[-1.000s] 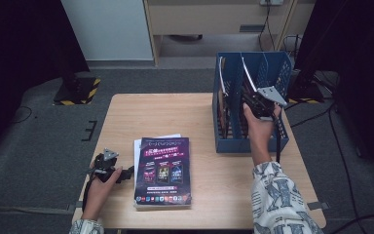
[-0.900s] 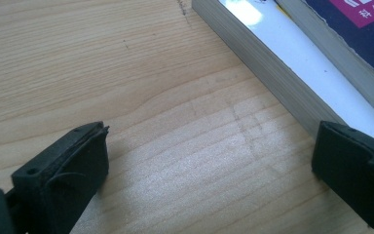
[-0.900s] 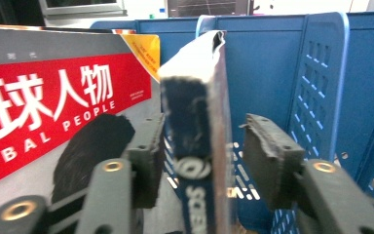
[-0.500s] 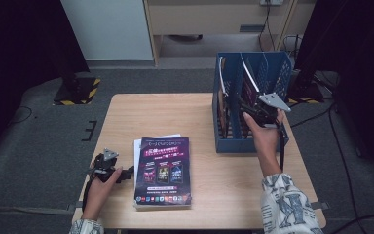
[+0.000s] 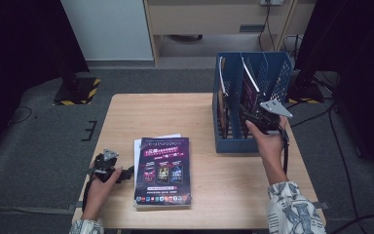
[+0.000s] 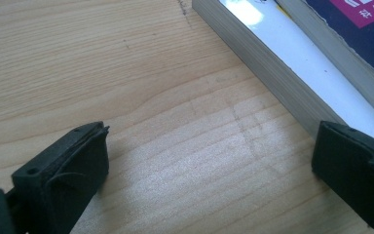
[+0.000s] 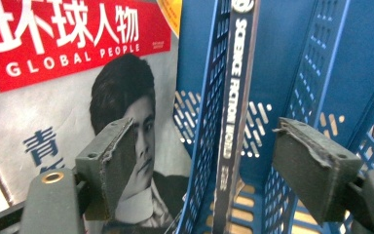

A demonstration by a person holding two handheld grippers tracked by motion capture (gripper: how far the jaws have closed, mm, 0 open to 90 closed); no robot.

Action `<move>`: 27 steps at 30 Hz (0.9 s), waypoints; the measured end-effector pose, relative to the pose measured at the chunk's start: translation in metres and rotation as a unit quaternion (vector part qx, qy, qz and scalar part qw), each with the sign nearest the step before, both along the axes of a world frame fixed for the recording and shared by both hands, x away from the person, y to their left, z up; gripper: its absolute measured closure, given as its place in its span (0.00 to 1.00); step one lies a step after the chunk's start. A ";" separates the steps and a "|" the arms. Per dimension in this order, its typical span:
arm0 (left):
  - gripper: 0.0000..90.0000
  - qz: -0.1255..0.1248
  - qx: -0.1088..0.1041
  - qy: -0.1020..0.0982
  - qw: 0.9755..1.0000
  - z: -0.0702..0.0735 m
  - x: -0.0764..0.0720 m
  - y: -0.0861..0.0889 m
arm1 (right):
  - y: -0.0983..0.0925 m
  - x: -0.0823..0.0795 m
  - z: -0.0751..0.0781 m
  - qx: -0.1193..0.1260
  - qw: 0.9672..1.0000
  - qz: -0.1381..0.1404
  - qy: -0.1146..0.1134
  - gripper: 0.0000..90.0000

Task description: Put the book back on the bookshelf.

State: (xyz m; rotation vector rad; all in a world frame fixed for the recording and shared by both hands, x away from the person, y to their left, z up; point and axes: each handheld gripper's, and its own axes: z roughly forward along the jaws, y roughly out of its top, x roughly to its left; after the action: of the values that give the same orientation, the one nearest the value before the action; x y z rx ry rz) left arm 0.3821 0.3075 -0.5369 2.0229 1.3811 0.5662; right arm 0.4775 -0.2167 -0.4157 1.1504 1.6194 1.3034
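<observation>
Standing in one blue rack (image 5: 224, 141), two magazines (image 7: 235, 122), both grippers' jaws open, right's just widened.

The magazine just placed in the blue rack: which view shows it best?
The right gripper view: the magazine stands spine-on between the open, just-widened jaws, title readable. The high view shows it small in the rack. The left gripper view faces the table.

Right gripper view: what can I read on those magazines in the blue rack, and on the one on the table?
"环球人物" and "GLOBAL PEOPLE": red banner of the magazine cover.
"SCIENCE FICTION WORLD": spine of the thin magazine standing in the blue rack.
Purple magazine on the table: print too small to read.
</observation>
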 end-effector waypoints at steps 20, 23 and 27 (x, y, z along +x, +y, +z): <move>0.00 0.005 0.000 0.000 1.000 0.000 0.000 0.000 | -0.006 -0.062 -0.026 -0.023 0.999 0.034 0.023 0.19; 0.00 0.003 0.000 0.000 1.000 0.000 0.000 0.000 | -0.001 -0.079 -0.034 -0.033 0.997 0.053 0.042 0.17; 0.00 -0.003 -0.001 0.001 1.000 0.000 0.000 0.001 | 0.004 -0.087 -0.036 -0.029 0.996 0.065 0.053 0.17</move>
State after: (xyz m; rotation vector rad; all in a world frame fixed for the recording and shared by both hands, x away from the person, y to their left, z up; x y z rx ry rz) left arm 0.3818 0.3081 -0.5368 2.0257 1.3749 0.5593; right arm 0.3910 -0.2127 -0.4520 1.1118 1.8228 1.2866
